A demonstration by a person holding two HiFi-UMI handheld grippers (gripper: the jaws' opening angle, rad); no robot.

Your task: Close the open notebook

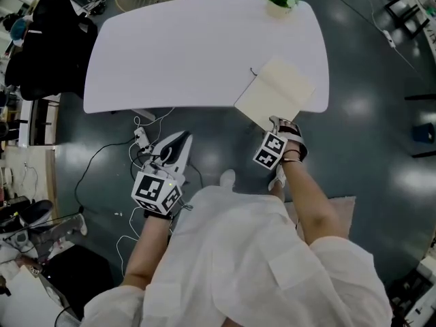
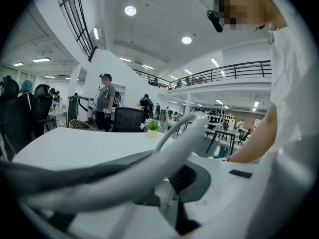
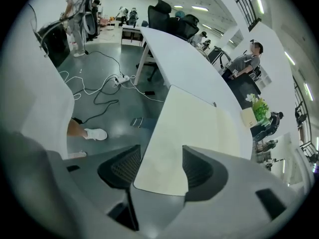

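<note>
The cream-paged notebook (image 1: 272,94) lies at the white oval worktop's (image 1: 184,53) near right edge, one corner overhanging the floor. It looks still open, so the closing remains to do. The right tool (image 1: 281,123) stands wide apart around that corner, pads not pressing. The left tool (image 1: 180,143), jaws together and empty, hangs off the near edge. The bare worktop beyond leaves room to fold.

**Notebook** (image 1: 274,90): one item, open. Plain cream pages with nothing written or printed on them, two leaves spread nearly flat about a central fold. A thin dark strand (image 1: 252,71) sticks out at the fold's far end. It lies askew at the white tabletop's (image 1: 191,53) near right edge. The far leaf rests on the tabletop and the near leaf juts out past the edge over the floor. Its near corner sits between the spread jaws of the right hand-held gripper (image 3: 160,167), with neither pad pressing on it.
</note>
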